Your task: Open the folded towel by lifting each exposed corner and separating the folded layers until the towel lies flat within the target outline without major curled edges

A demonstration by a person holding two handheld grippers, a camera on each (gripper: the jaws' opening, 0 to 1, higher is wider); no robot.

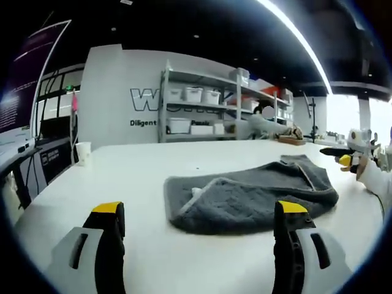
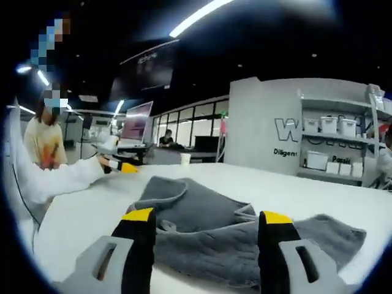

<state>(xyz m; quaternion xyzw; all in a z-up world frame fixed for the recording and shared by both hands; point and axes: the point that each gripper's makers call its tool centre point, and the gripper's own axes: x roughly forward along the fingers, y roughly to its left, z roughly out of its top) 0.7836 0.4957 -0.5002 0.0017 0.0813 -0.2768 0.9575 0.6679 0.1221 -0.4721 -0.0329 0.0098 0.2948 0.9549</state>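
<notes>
In the left gripper view, my left gripper [image 1: 199, 217] stands spread and empty at the bottom, the grey towel [image 1: 251, 196] lying folded on the white table [image 1: 122, 165] at centre right. In the right gripper view, my right gripper [image 2: 205, 223] is spread too, just over the rumpled towel [image 2: 208, 226] at lower centre.

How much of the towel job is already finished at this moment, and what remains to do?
Little looks done: the grey towel lies rumpled on the white table, its layers folded over and one edge curled up. Nothing is in hand: the left tongs and the right tongs are both open, short of the cloth in their own views. Left to do: lift the corners, separate the layers and flatten it. I cannot make out any target outline.
</notes>
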